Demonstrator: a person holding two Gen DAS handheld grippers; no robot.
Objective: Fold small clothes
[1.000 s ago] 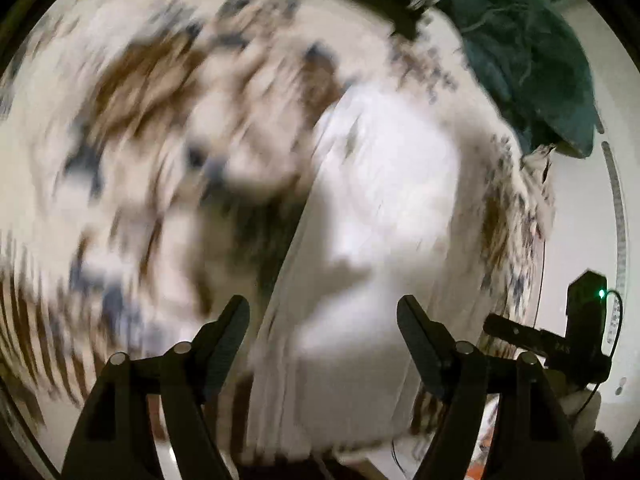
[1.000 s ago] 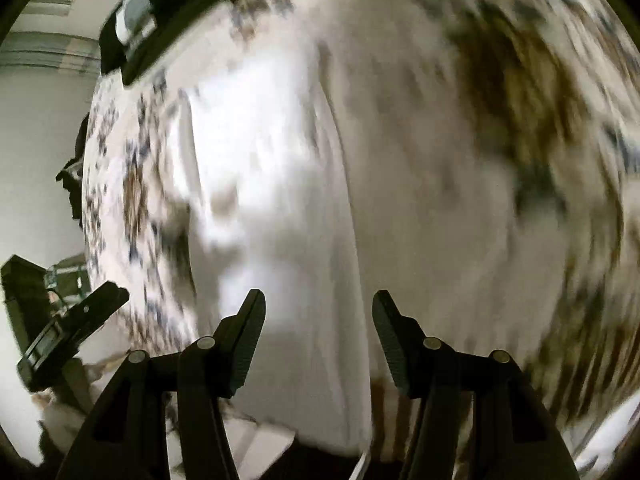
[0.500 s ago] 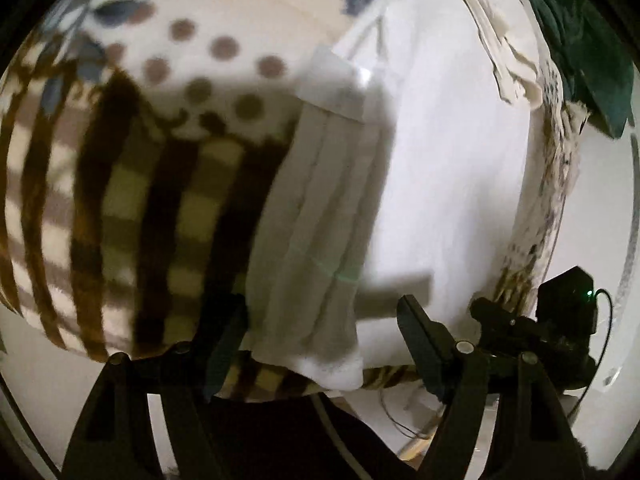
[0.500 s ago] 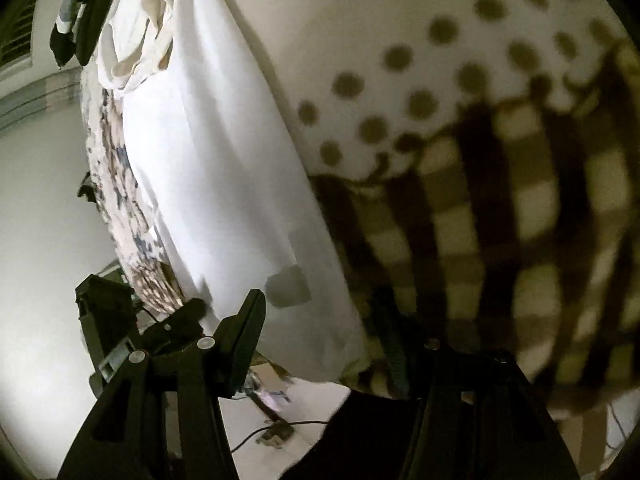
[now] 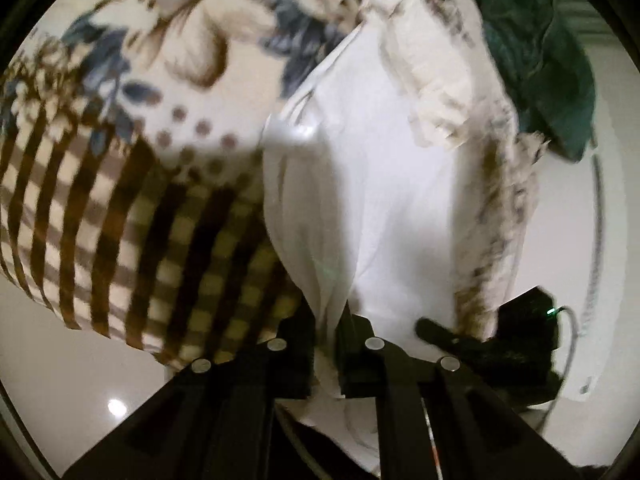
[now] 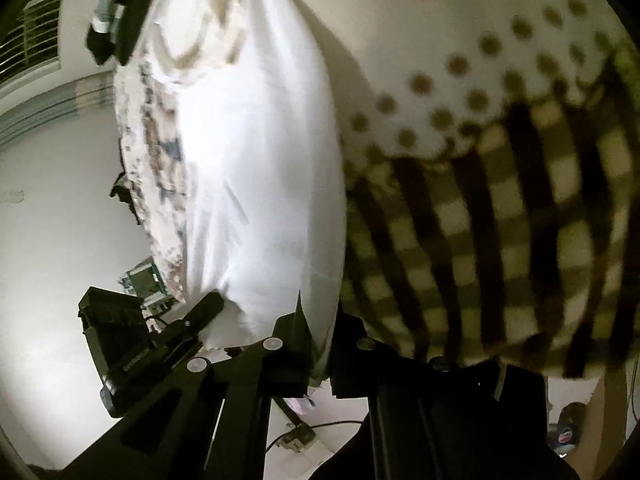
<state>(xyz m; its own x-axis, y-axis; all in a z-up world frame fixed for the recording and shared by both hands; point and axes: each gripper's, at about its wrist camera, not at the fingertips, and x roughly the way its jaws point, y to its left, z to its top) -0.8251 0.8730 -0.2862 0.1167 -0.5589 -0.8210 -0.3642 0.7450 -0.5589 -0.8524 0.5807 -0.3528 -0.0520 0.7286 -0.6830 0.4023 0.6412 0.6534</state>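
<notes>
Between the fingers of both claws we are pinching the near hem of a white garment [image 5: 384, 200], which is lying flat ahead of us on a blanket [image 5: 120, 208] printed with flowers, dots and brown checks. To do this step well, we are judging that both corners should rise together and travel forward, away from us, so the near half lays over the far half without dragging the blanket along. We should be keeping the hem taut between the two claws, or the cloth will sag and crease in the middle.

The left gripper [image 5: 325, 344] is closing, with a bunched fold of the white cloth caught between its jaws; the pads are already pressing on it, with fabric spilling out below. The right gripper [image 6: 320, 344] is clenched on the other near corner of the same garment [image 6: 256, 184], the cloth's edge running up from its jaws. From each claw we are seeing the other one just beside the hem, so both hold the same edge. Beyond the garment, at its far end, a crumpled cream cloth [image 5: 436, 92] is lying, and a dark green cloth [image 5: 540, 60] is lying further off to the right.
</notes>
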